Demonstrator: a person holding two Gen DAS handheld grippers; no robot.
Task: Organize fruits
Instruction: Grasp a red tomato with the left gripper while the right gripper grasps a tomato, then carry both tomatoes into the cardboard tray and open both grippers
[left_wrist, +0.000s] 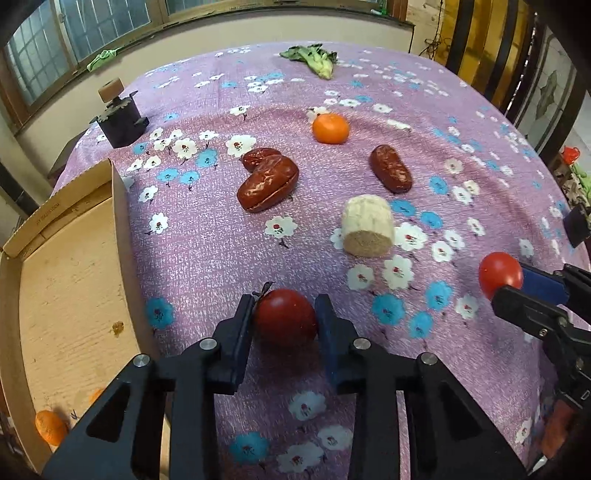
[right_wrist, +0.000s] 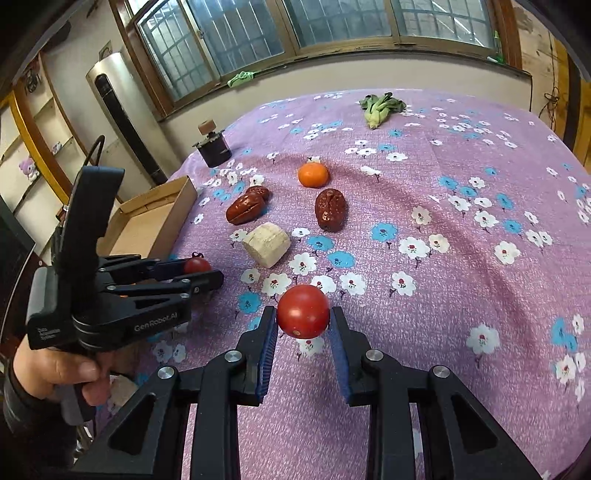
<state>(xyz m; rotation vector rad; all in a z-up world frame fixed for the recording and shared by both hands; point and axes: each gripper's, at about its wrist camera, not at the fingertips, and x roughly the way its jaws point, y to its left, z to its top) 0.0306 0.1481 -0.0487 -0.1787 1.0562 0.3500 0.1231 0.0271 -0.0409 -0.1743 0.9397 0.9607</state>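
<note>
My left gripper (left_wrist: 285, 321) is shut on a dark red tomato (left_wrist: 285, 317), low over the cloth beside the cardboard box (left_wrist: 74, 266). It also shows in the right wrist view (right_wrist: 199, 271). My right gripper (right_wrist: 303, 325) is shut on a bright red tomato (right_wrist: 303, 311) and holds it above the cloth; it shows in the left wrist view (left_wrist: 506, 284) at the right. On the cloth lie an orange (left_wrist: 330, 128), two touching red dates (left_wrist: 267, 181), a single date (left_wrist: 391, 168) and a peeled banana piece (left_wrist: 367, 226).
The box holds an orange (left_wrist: 50, 426) at its near corner. A dark jar with a cork lid (left_wrist: 122, 114) stands at the table's far left. A green leafy vegetable (left_wrist: 314, 59) lies at the far edge. The floral purple cloth (right_wrist: 443, 258) covers the table.
</note>
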